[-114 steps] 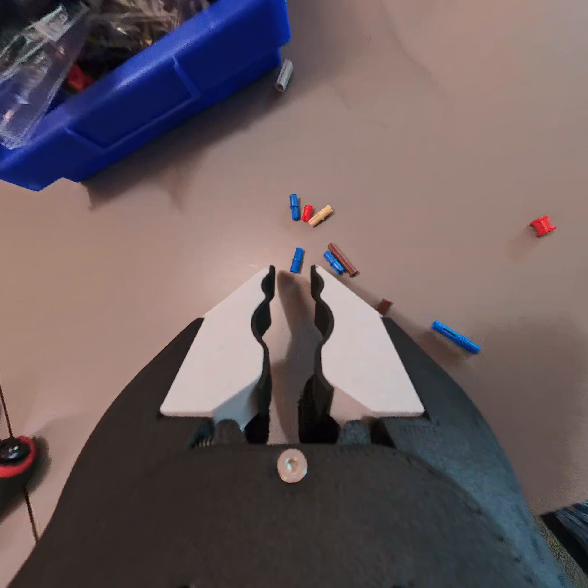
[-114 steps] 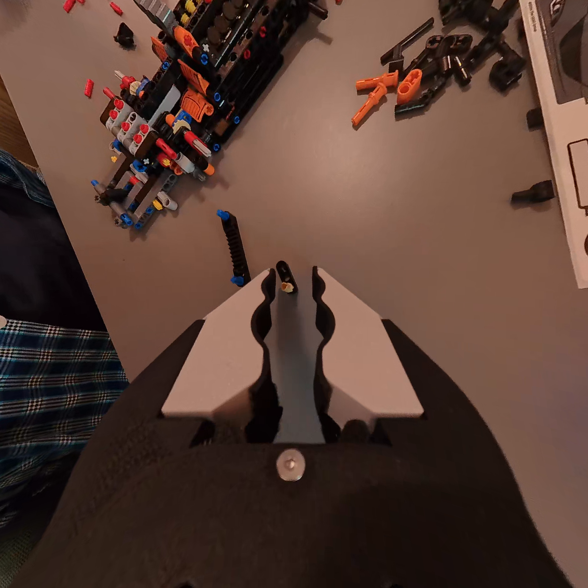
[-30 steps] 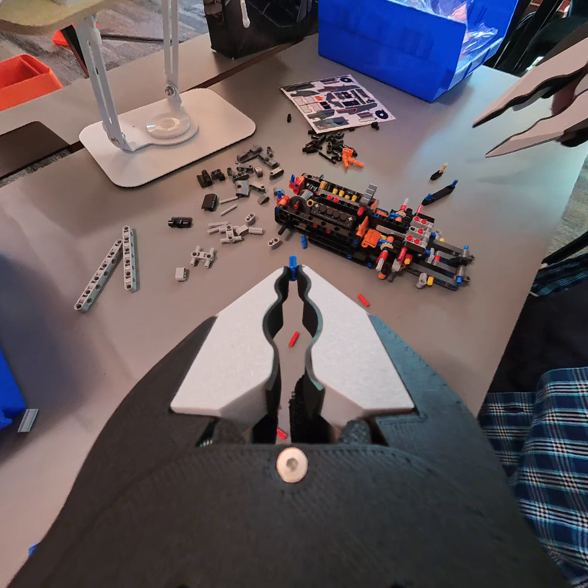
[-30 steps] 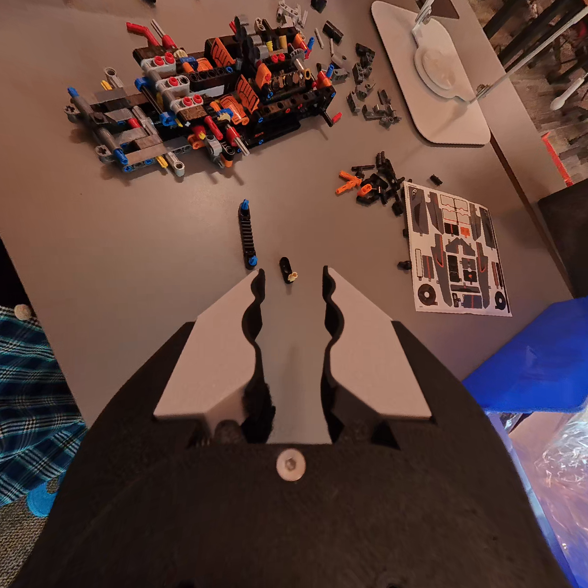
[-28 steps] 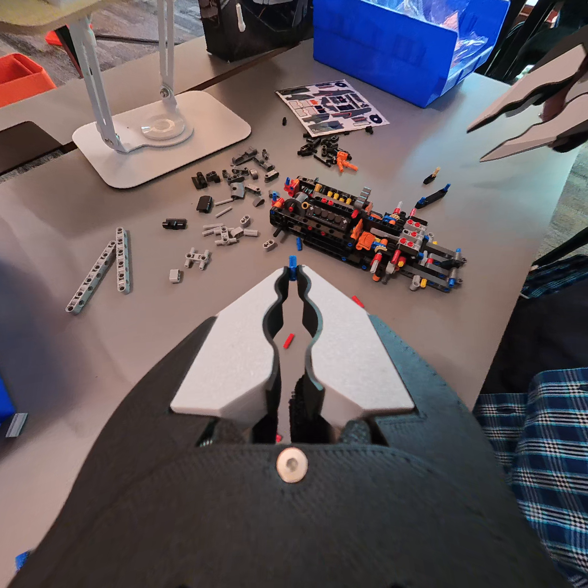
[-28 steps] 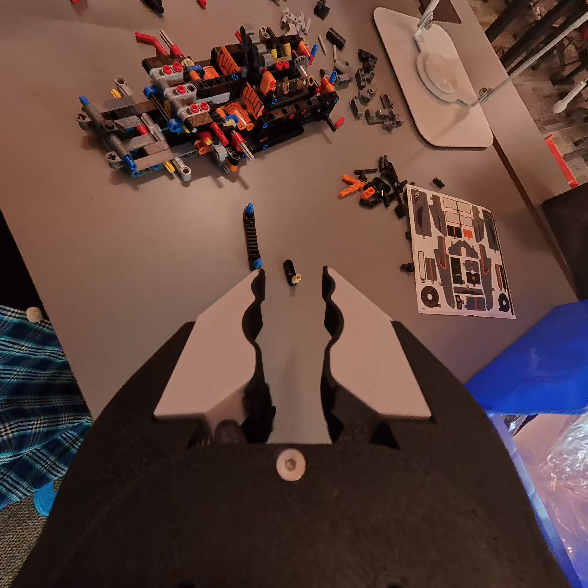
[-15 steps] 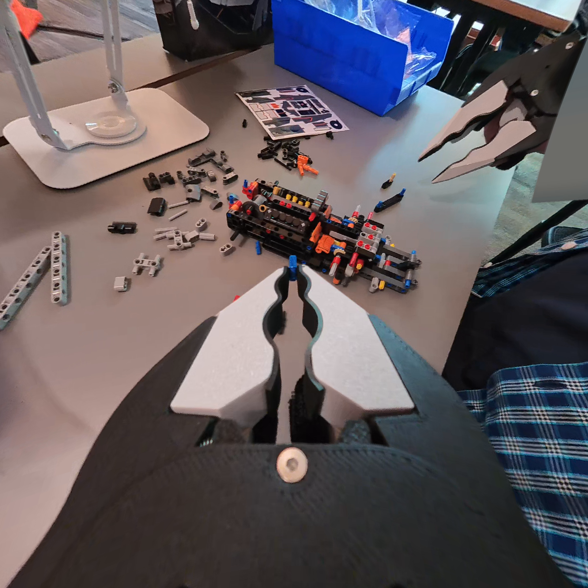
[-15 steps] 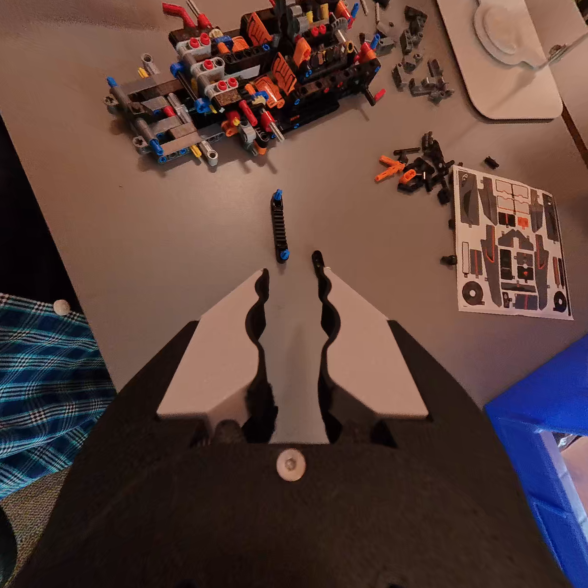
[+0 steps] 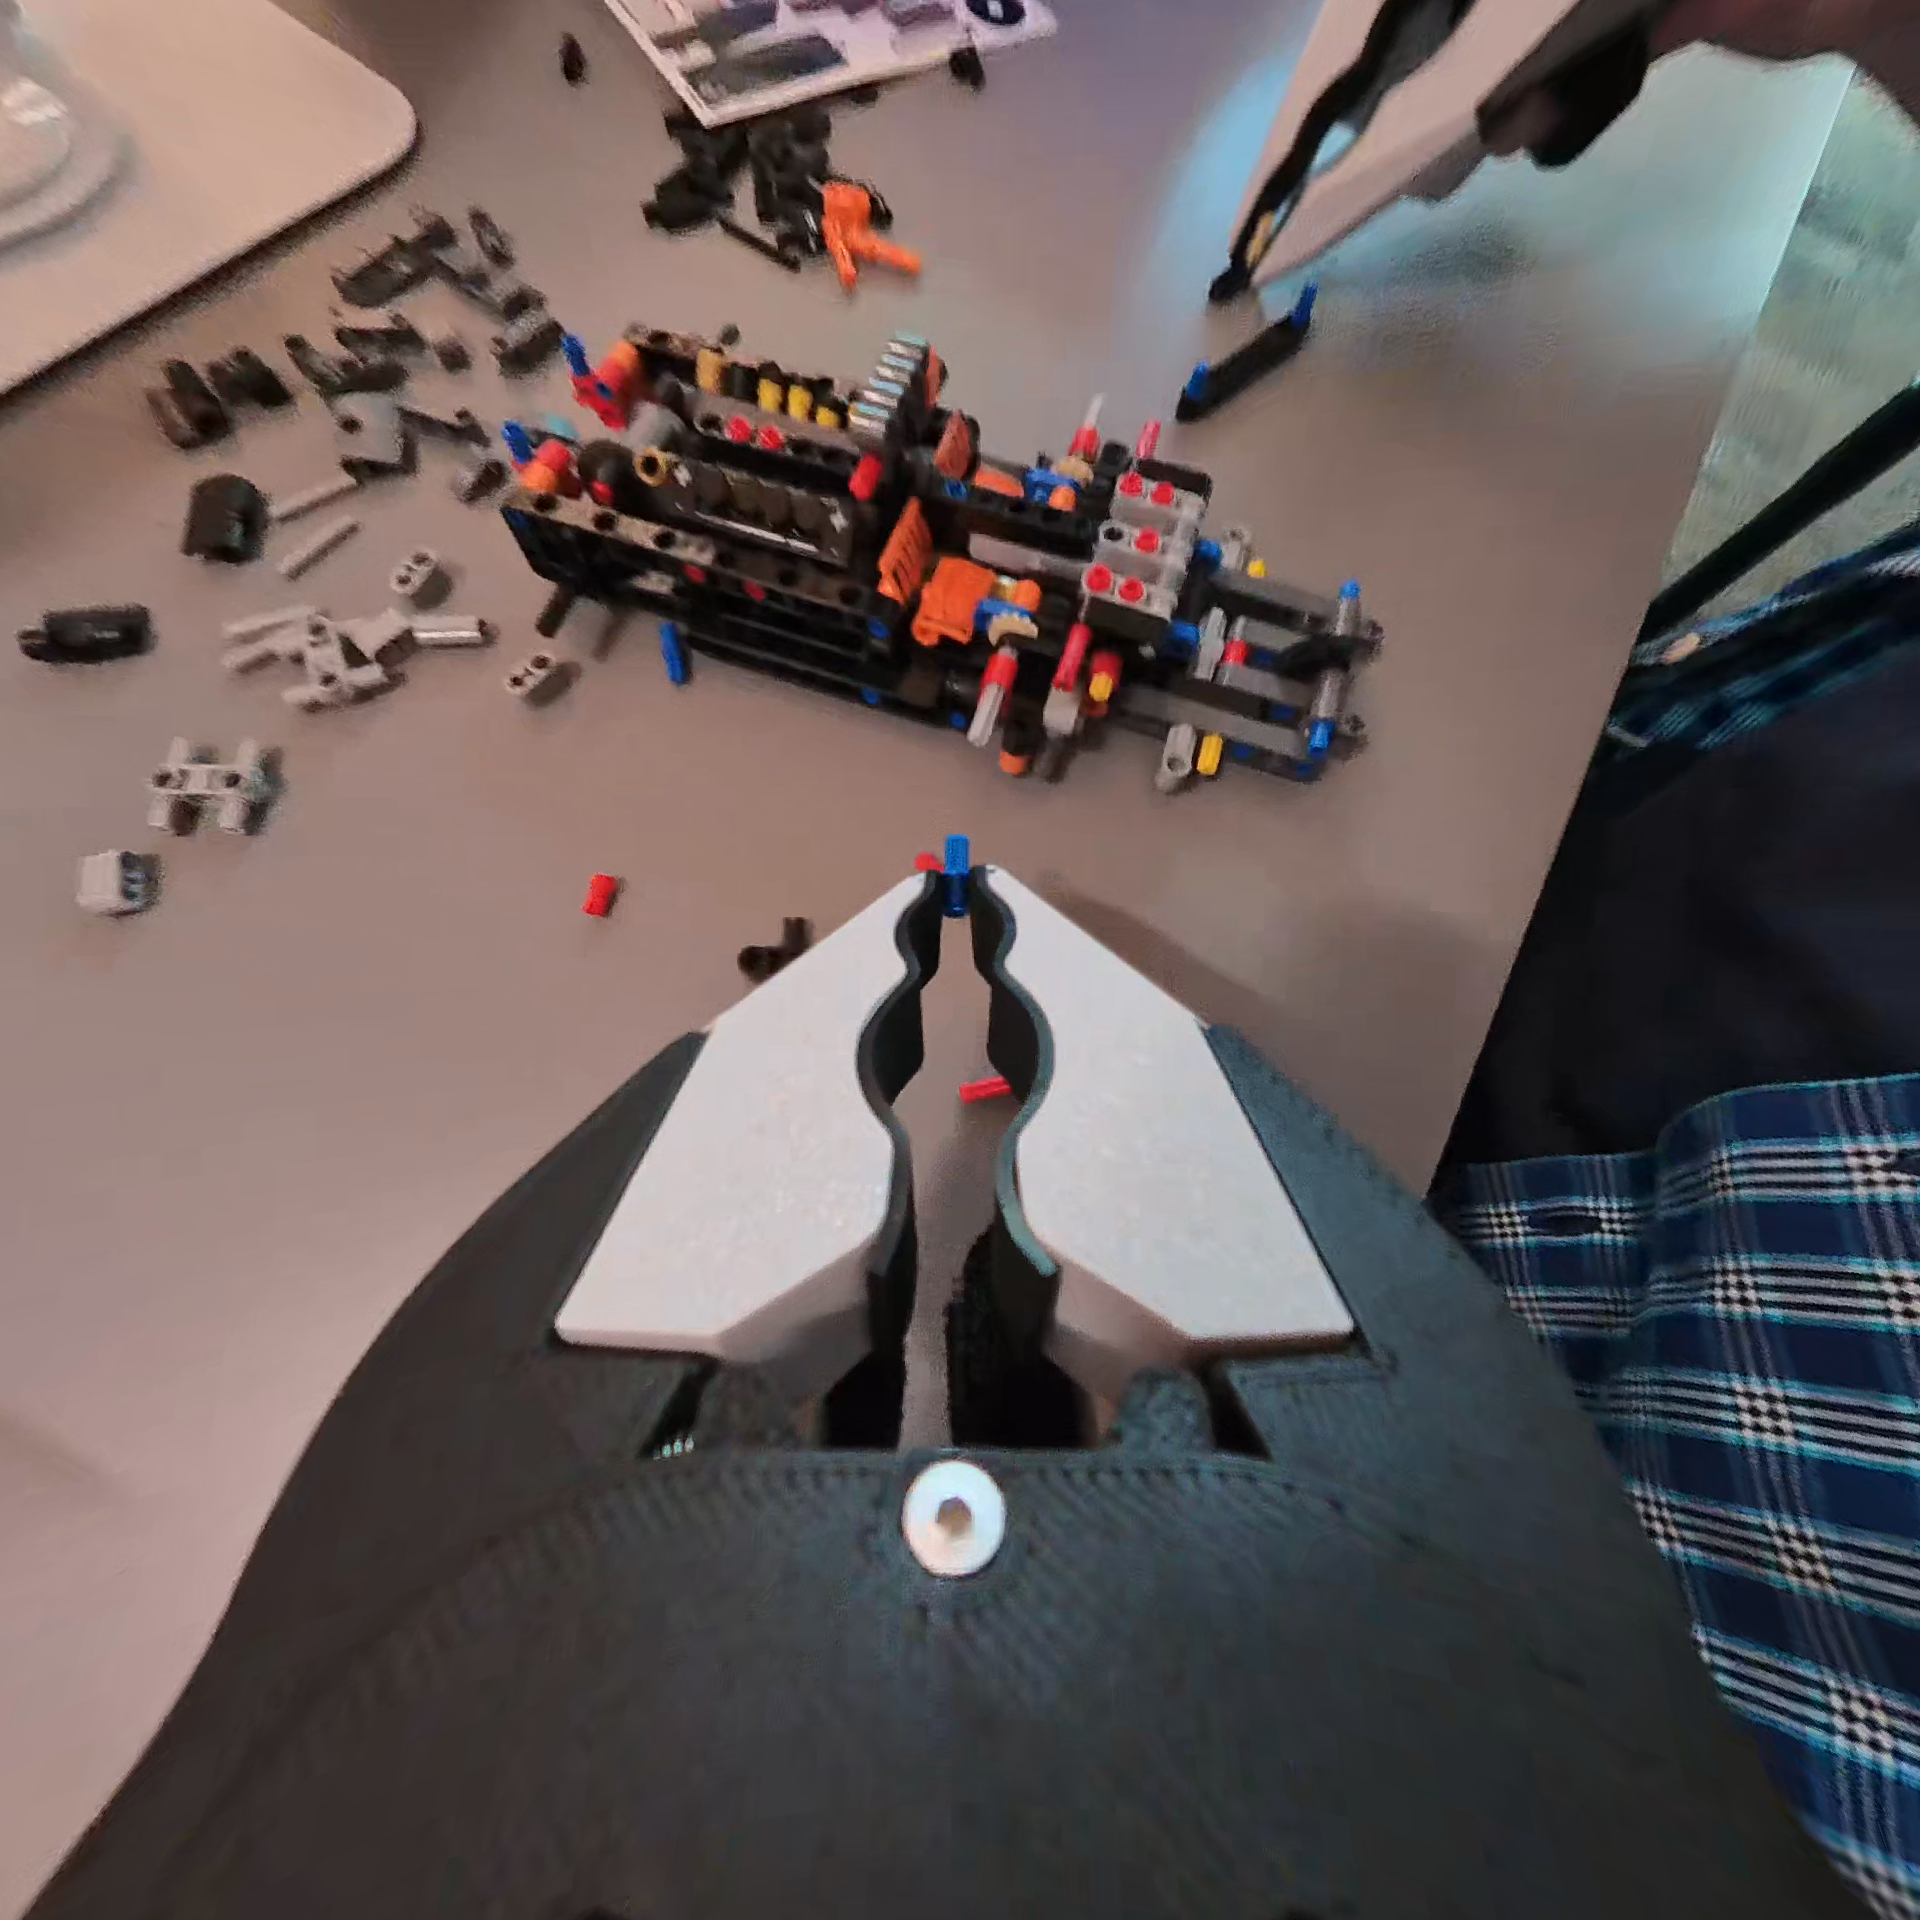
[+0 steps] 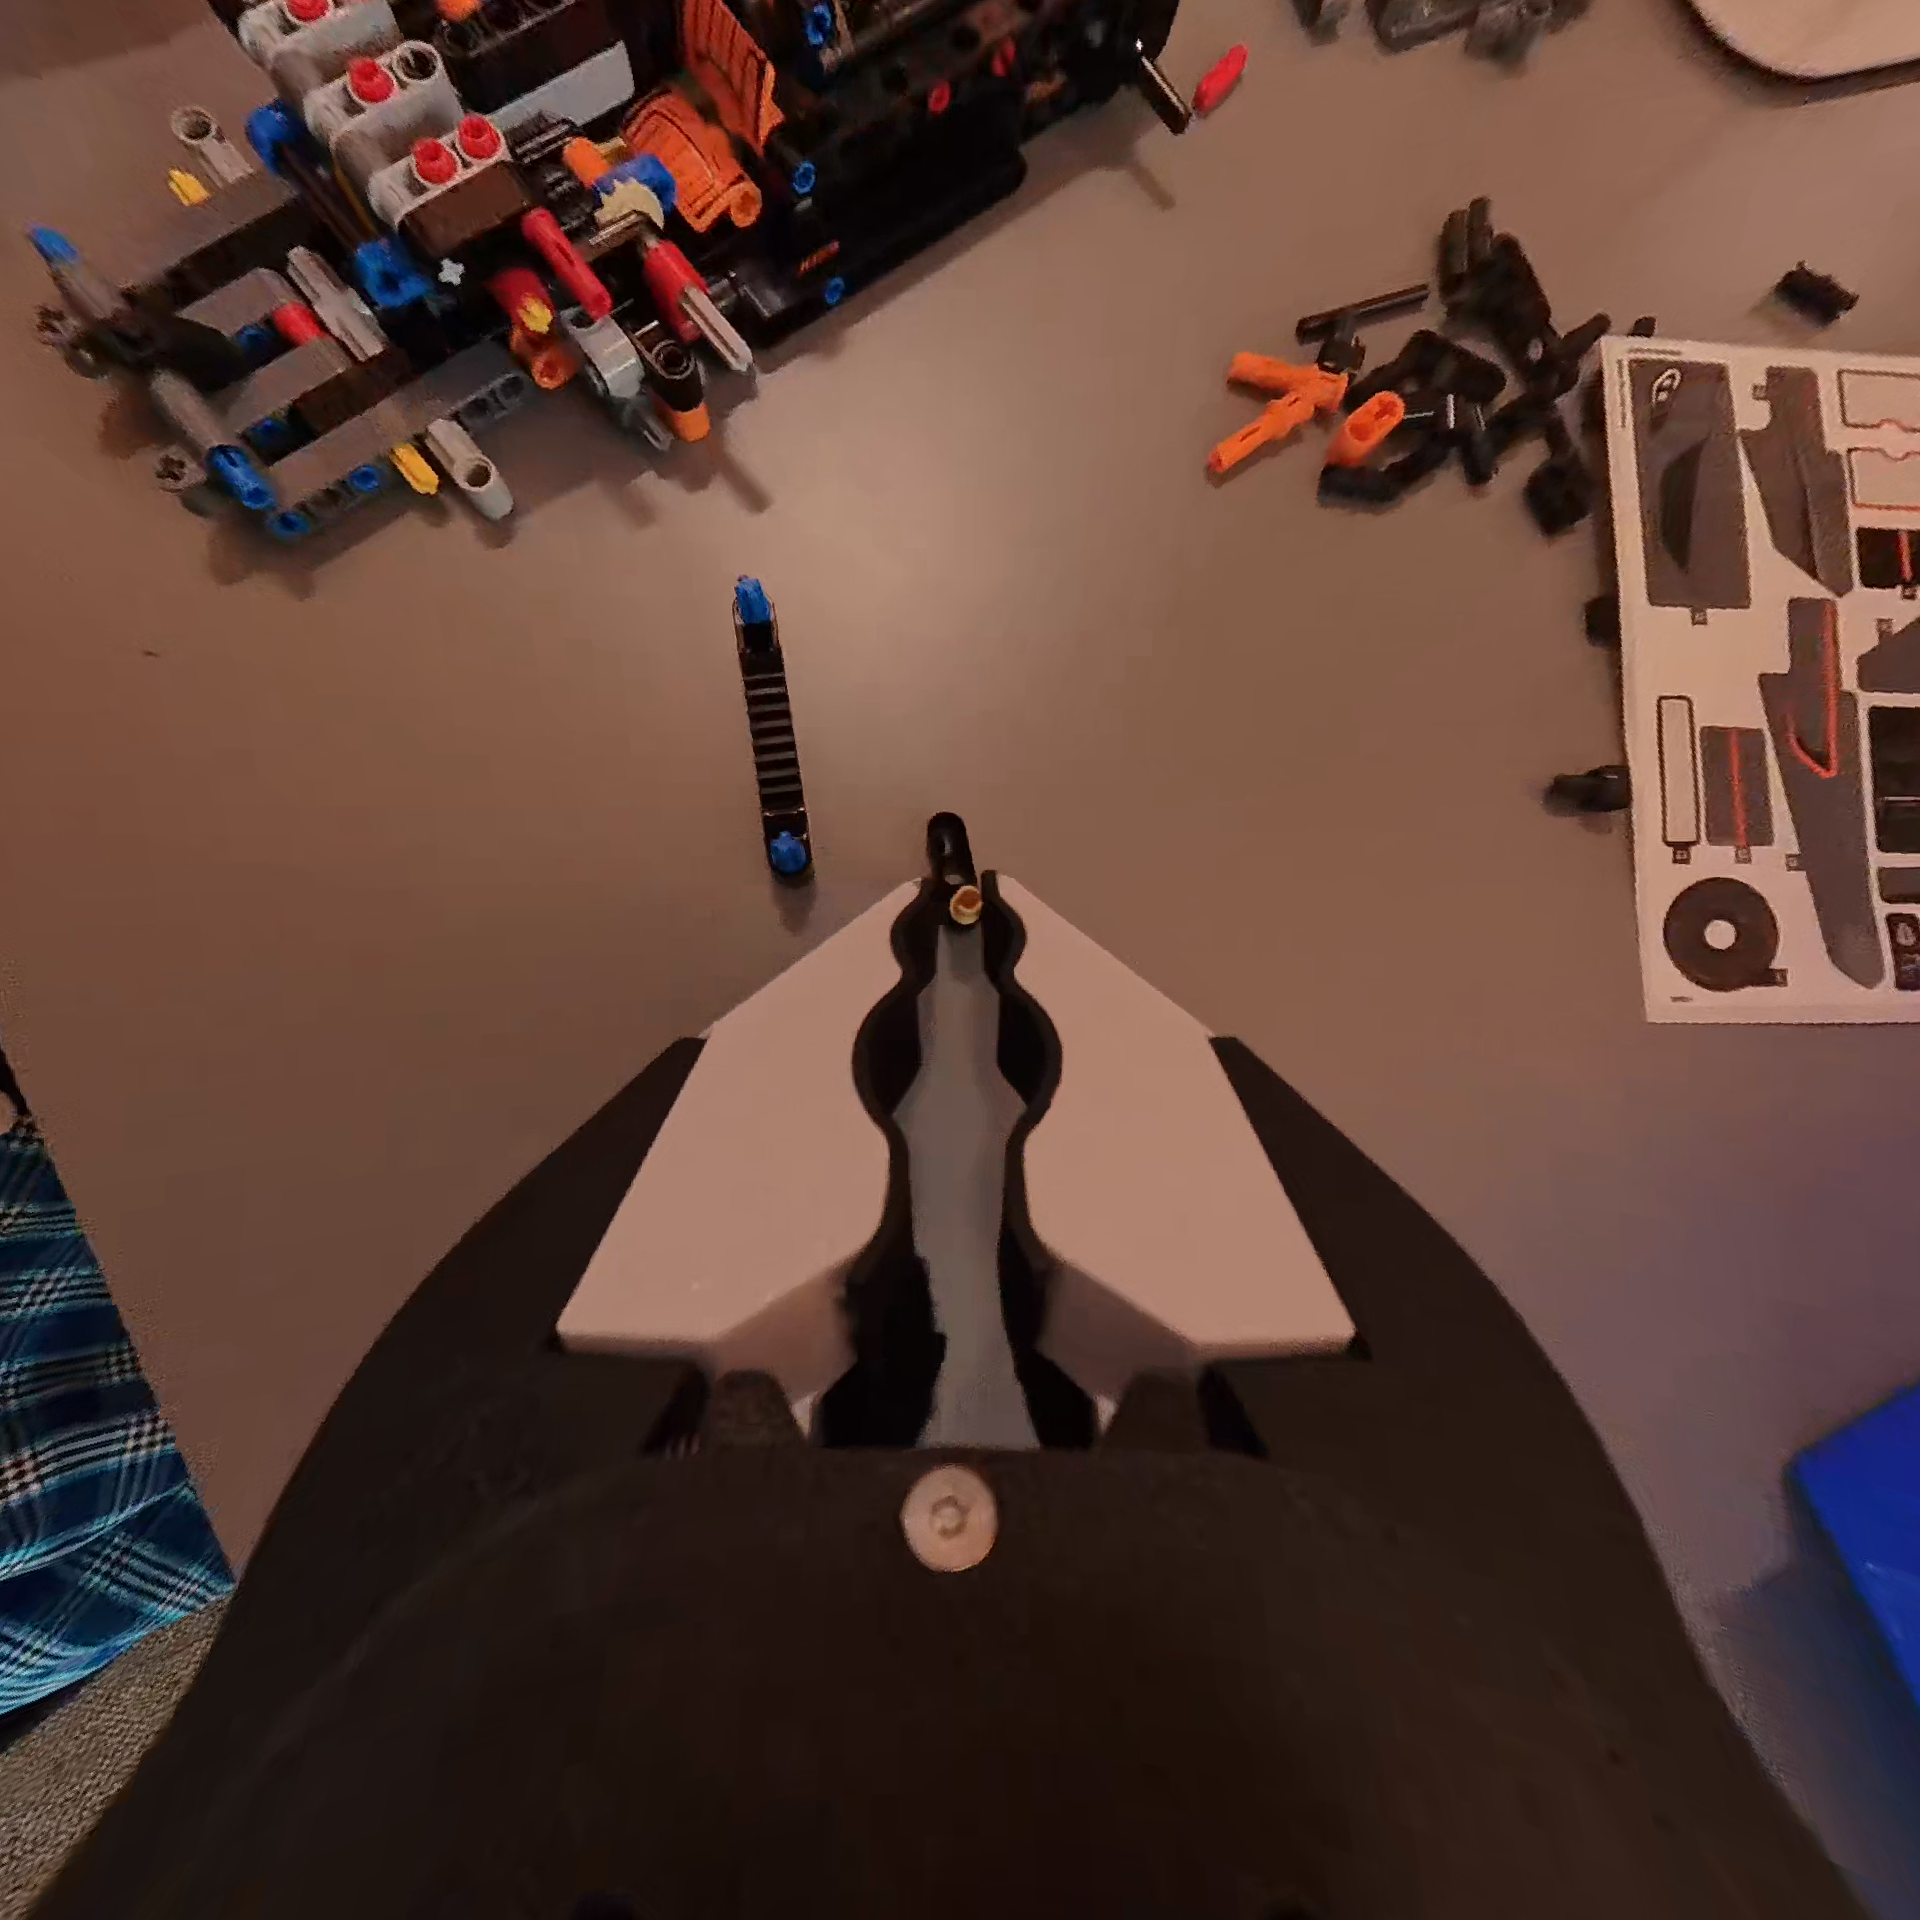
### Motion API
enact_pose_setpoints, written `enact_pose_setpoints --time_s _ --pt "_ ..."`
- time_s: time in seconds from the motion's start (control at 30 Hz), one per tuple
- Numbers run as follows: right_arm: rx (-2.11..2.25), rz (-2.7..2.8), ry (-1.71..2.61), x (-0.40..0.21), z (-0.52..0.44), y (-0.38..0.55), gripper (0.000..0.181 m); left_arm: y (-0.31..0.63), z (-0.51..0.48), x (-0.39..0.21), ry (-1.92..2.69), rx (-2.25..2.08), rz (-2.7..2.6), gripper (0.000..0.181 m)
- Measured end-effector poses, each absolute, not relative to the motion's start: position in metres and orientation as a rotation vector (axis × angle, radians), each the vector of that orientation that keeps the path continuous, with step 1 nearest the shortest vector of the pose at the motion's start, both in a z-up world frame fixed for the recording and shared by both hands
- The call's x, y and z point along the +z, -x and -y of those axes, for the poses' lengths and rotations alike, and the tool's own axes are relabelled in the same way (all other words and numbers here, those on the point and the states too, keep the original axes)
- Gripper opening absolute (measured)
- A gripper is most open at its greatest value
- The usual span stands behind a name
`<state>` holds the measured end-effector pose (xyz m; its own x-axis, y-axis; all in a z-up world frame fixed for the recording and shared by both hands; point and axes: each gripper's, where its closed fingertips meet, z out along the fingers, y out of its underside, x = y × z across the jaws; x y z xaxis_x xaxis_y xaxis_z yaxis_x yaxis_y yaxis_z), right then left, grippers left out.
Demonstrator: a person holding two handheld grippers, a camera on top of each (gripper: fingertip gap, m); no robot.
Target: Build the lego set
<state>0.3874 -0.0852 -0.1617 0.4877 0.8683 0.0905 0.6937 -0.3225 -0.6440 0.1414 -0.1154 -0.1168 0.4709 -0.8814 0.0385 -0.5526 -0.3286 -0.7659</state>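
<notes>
Left tongs [image 9: 954,883] pinch blue pin [image 9: 955,871]; right tongs [image 10: 954,891] close around black connector [image 10: 948,844]. Grip sits at tips only. Either piece may twist free.

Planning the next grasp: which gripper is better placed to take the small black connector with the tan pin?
Right. The right gripper has its jaws around the black connector on the table. The left gripper already holds a blue pin.

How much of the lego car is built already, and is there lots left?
A long chassis packed with pins and beams already stands assembled. Right now the left gripper pinches a blue pin, and the right gripper closes on a small black connector. Loose grey pieces, black pieces and an unused sticker sheet remain.
</notes>
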Motion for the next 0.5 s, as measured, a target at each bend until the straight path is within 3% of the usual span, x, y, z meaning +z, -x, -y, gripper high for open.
enact_pose_setpoints --time_s 0.5 --pt "0.508 1.322 2.067 -0.141 0.11 -0.387 0.005 -0.148 0.118 -0.16 2.06 -0.401 -1.322 0.007"
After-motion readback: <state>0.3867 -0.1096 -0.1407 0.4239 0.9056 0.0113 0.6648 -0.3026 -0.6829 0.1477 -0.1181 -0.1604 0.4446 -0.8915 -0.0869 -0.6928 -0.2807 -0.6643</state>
